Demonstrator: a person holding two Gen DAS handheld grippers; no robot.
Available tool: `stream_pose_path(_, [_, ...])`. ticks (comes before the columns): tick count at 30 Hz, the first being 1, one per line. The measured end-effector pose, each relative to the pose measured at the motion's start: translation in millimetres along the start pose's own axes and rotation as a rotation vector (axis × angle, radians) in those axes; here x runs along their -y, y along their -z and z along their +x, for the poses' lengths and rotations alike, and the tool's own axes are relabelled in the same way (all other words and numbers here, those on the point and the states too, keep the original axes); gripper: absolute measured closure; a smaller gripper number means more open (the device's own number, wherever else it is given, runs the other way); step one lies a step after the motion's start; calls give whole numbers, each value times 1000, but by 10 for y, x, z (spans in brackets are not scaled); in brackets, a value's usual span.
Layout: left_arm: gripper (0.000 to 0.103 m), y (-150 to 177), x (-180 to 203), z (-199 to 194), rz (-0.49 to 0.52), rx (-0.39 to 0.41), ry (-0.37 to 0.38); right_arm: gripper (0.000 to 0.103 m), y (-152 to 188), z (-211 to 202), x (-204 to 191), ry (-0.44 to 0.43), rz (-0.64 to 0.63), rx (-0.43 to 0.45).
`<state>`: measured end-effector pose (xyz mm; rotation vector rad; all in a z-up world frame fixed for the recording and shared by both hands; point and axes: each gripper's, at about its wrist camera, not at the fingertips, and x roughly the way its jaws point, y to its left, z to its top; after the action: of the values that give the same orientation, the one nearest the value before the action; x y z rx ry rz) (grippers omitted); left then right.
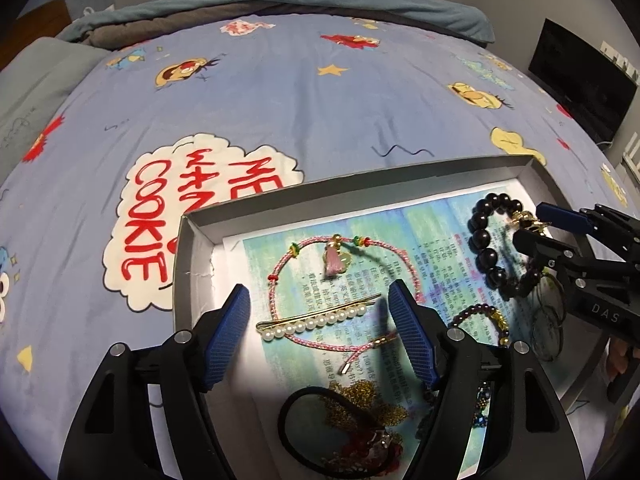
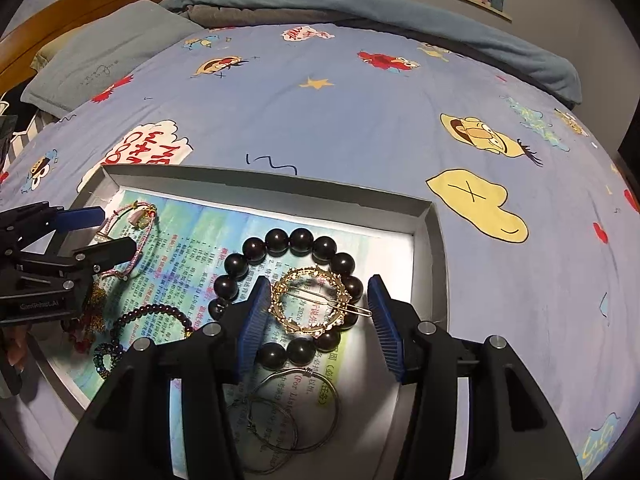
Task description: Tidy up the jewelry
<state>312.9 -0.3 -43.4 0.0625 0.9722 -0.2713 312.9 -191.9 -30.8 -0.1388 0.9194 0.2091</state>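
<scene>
A shallow grey box [image 1: 188,248] lined with printed paper lies on the bed and holds the jewelry. My left gripper [image 1: 320,320] is open above a pearl hair clip [image 1: 316,322] and a pink cord bracelet [image 1: 320,248]. My right gripper [image 2: 316,320] is open, its fingers on either side of a round gold hair clip [image 2: 308,304] that rests on a dark bead bracelet [image 2: 288,240]. The dark bead bracelet also shows in the left wrist view [image 1: 486,256]. Thin wire hoops [image 2: 280,420] lie near the right gripper. A small garnet bead bracelet [image 2: 152,312], a gold chain [image 1: 360,400] and a black hair tie [image 1: 296,432] lie in the box.
The box [image 2: 436,240] sits on a blue cartoon-print bedsheet [image 1: 300,100]. A grey pillow [image 2: 100,56] and a folded blue blanket [image 2: 360,4] lie at the far side. A dark screen [image 1: 580,80] stands at the right.
</scene>
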Motion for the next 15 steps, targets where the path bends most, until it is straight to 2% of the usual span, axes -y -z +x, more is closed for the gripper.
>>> stream_pose_path(2, [25, 7, -1, -24, 3, 11, -6, 52, -3, -33, 17, -21, 11, 10])
stream_pose_path(7, [25, 30, -5, -152, 1, 56, -2, 52, 7, -182, 98, -56, 57, 40])
stream_pose_path(9, [23, 58, 12, -239, 13, 83, 0, 41, 20, -303, 163, -70, 96, 71])
stream_pose_path(13, [17, 139, 39, -429, 15, 117, 10, 38, 75, -517, 264, -85, 149, 109])
stream_pose_path(14, [13, 176, 47, -506, 15, 129, 16, 31, 109, -597, 293, -87, 165, 123])
stream_pose_path(15, [11, 210, 62, -570, 15, 142, 18, 20, 133, -653, 311, -86, 174, 132])
